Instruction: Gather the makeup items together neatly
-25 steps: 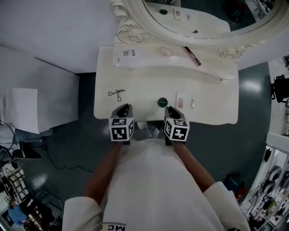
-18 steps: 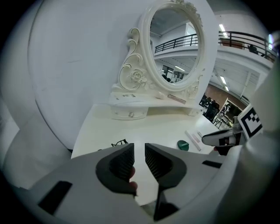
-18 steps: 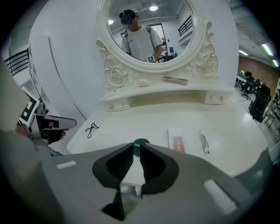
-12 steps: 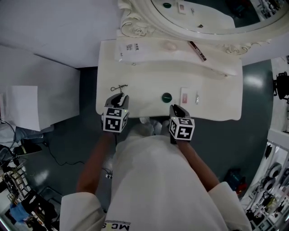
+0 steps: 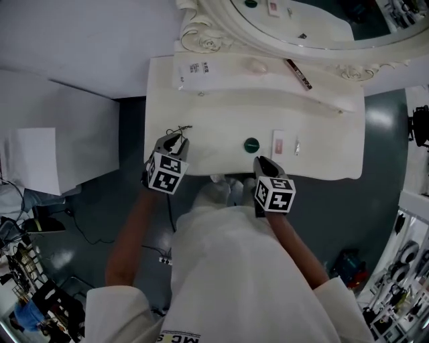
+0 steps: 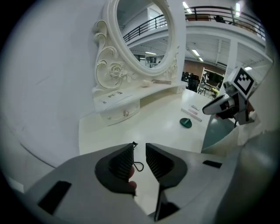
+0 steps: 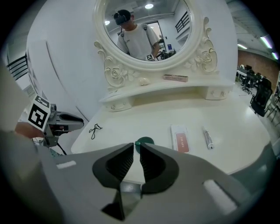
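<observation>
Cream desk (image 5: 221, 117) against white wall (image 5: 80, 40); ornate oval mirror (image 7: 144, 39) above raised shelf (image 5: 228, 70); dark glossy floor (image 5: 385, 127); ceiling strip lights (image 6: 189, 6) overhead.

Head view: steeply down over vanity table (image 5: 201, 114). Gripper views: low at near edge, facing far mirror (image 7: 144, 43); all share table.

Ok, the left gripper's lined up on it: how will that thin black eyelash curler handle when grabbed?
The eyelash curler looks like thin wire loops, so probably light and stiff. It lies flat on the glossy table, so it may slide rather than roll. Its thin frame offers little to grip; it could pivot.
</observation>
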### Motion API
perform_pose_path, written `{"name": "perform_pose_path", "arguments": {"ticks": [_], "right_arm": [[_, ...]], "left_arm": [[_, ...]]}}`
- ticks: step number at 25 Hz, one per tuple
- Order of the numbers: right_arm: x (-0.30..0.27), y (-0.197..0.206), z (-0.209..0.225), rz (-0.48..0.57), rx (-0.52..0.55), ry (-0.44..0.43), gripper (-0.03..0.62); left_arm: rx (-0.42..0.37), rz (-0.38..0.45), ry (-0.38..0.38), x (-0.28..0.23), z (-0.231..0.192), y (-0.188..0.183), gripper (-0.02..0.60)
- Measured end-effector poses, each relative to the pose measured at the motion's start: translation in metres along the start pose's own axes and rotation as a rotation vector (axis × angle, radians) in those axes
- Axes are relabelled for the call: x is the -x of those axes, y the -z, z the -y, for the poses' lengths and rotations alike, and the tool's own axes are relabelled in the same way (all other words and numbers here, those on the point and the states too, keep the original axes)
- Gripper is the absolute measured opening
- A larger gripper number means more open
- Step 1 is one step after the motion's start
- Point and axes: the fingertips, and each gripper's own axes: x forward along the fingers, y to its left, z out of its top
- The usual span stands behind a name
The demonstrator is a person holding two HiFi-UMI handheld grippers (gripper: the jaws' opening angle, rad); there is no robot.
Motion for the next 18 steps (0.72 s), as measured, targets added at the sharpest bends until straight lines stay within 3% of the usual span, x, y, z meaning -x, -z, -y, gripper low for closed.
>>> {"name": "perform_pose_path", "arguments": {"ticks": [7,15,18], "right_arm": [[-0.002,-0.001,-0.01,-0.015,0.023,-0.015,0.048],[-0.002,0.002,-0.015,-0.027,0.052,-0.009,0.046],[-0.003,0.001,-0.026,-0.024,0.086,-0.039,0.047]], "left_arm": [[-0.181,-0.061,0.037,-0.013,-0.011,0.014,0.075],[-0.313,-0.136,0.078,-0.036,-0.02,0.034,0.075],[-0.328,-0.147,0.081,-0.04,-0.025,0.039,0.075]]}}
